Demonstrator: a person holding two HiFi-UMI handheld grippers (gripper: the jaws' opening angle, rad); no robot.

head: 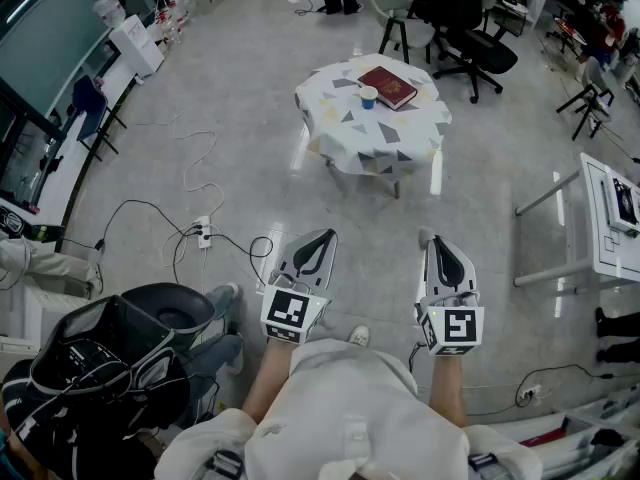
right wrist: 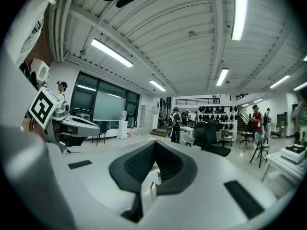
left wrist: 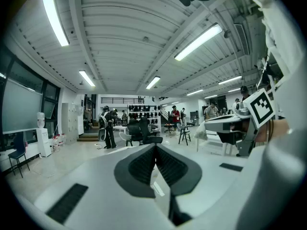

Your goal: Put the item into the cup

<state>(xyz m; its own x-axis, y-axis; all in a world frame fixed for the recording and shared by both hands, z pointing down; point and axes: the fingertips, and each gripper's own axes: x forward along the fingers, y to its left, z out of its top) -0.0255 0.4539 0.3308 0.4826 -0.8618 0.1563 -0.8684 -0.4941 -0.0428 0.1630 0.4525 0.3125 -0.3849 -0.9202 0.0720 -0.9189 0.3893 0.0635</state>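
Observation:
In the head view a small table [head: 340,133] with a patterned white cloth stands well ahead of me across the floor. On it is a small blue-and-white cup [head: 368,97], with a red book [head: 388,87] lying just right of it. I hold both grippers close to my body, far short of the table. My left gripper [head: 322,238] is shut and holds nothing, as is my right gripper [head: 437,240]. In the left gripper view the gripper [left wrist: 155,147] has its jaws pressed together, pointing level into the room. The right gripper [right wrist: 155,145] looks the same in its own view.
Black office chairs [head: 472,46] stand behind the table. A white desk [head: 608,211] is at the right. Cables and a power strip [head: 203,233] lie on the floor to the left. Black bags and a round stool [head: 120,353] crowd my lower left. People stand far off [left wrist: 106,126].

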